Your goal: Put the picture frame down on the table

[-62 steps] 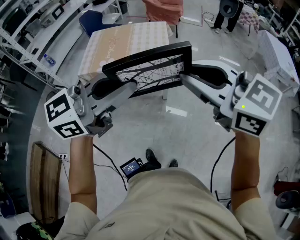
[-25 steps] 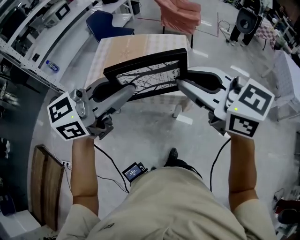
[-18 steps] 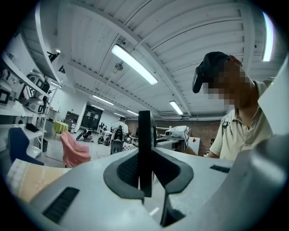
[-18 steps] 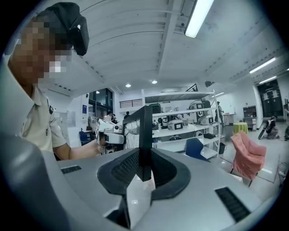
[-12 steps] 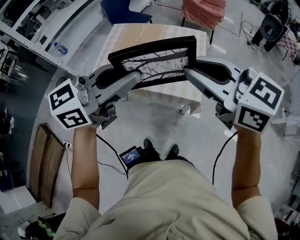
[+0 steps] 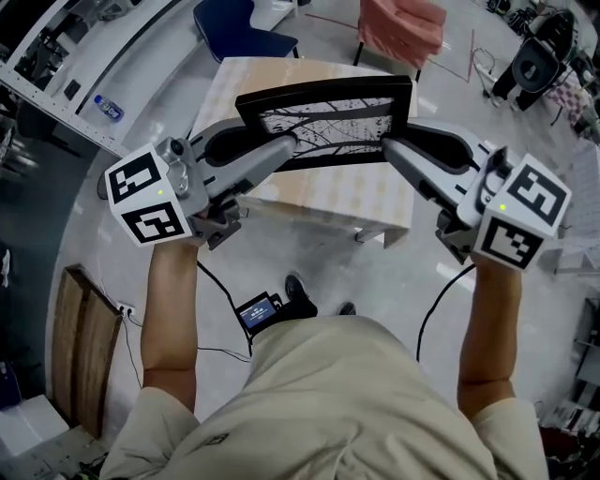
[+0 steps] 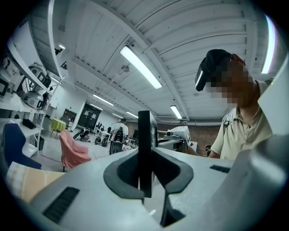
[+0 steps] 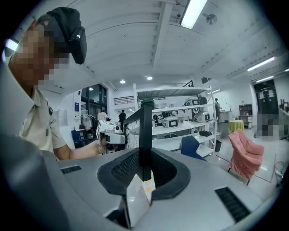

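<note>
1. The table, with a pale patterned top, stands on the grey floor in front of the person.
2. A pink chair stands at the table's far side, and a blue chair is to its left.
3. A wooden board lies on the floor at the person's left.
4. The picture frame is black with a black-and-white print of branches. It hangs in the air over the table, picture side up, carried between the two grippers and not resting on the tabletop.
5. The left gripper has its jaws clamped on the frame's left end. In the left gripper view the frame's edge stands upright between the pads.
6. The right gripper is likewise closed on the frame's right end, whose edge sits between its pads.
7. A small lit screen lies on the floor by the person's feet.
8. A bottle lies at far left.
9. A white paper slip shows just under the frame in the right gripper view.
</note>
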{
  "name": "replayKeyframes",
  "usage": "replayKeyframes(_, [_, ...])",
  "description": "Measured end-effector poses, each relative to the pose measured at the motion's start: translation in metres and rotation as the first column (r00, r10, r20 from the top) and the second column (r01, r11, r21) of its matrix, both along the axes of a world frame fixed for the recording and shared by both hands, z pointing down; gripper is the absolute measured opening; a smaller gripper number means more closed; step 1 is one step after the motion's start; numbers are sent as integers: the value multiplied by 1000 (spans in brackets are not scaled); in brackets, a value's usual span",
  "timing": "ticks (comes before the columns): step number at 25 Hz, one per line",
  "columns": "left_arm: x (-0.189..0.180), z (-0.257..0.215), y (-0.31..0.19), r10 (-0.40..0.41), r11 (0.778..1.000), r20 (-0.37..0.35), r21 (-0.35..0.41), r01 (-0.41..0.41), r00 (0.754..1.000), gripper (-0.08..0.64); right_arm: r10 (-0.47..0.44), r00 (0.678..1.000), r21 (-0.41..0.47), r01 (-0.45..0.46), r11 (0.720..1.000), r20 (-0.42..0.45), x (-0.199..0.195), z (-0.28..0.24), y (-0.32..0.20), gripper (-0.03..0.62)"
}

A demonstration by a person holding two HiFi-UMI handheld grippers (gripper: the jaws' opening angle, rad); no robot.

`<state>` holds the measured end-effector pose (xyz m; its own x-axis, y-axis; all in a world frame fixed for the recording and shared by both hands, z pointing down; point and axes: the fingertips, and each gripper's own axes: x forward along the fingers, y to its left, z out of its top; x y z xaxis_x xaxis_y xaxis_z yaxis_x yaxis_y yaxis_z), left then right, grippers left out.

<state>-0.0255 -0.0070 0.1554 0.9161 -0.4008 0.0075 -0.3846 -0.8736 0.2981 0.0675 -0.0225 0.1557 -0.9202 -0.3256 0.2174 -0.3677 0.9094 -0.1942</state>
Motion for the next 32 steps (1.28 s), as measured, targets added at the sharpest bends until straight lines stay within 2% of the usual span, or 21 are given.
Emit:
replayKeyframes(12, [0,-1,1,-56,998,58,-4,56,997,60,-47,998,-21,47,999,38,-1,6,-1,72])
replayKeyframes(17, [-2,-1,-2,-24,999,9,28,24,1000,60,-12,1000,13,12,1000,-12,-1,0,-1,72])
replayKeyframes(19, [-1,0,-2,-8,1000,-11,10,8,1000,60,5,999,-5,-5,1000,-32,0,0,0,72])
replayKeyframes(22, [-1,2,1,-13,999,0,-32,13,1000,60,0,1000,-42,-1,999,-23,-1,3,1,72])
replayKeyframes(32, [-2,1,0,-45,998,31,-42,46,999,60,-27,1000,-41,28,999,14,-2,3,-1,72])
